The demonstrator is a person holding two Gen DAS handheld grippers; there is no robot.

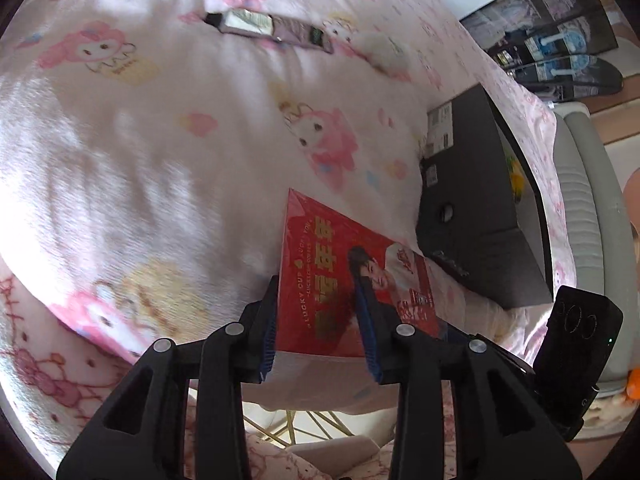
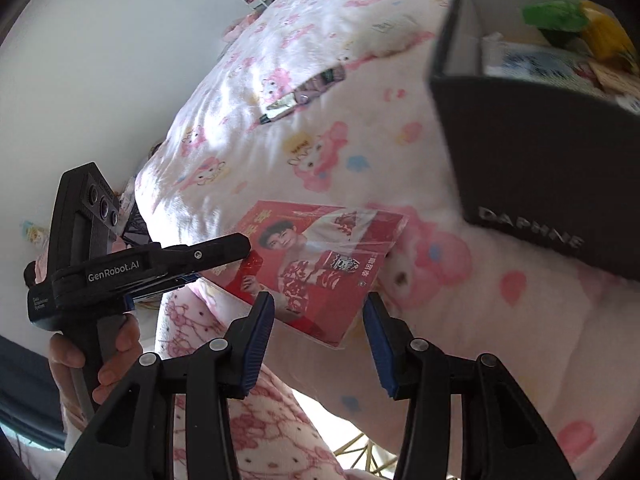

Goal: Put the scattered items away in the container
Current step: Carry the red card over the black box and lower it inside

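A flat red packet (image 1: 340,280) (image 2: 320,264) in a clear sleeve lies on the pink cartoon-print blanket (image 1: 160,140). My left gripper (image 1: 320,320) hovers over its near edge with the jaws apart and the pads not pressing it. Seen side-on in the right wrist view, the left gripper (image 2: 240,246) has its tip at the packet's left edge. My right gripper (image 2: 320,340) is open, its blue pads either side of the packet's near corner without touching. The dark box (image 1: 480,208) (image 2: 520,152) marked DAPHNE stands to the right and holds green and yellow items (image 2: 560,16).
A strip of purple sachets (image 1: 272,28) (image 2: 304,92) lies farther up the blanket, with a small white fluffy thing (image 1: 384,52) beside it. A hand (image 2: 116,352) holds the left gripper's handle. The bed's grey padded edge (image 1: 580,200) runs behind the box.
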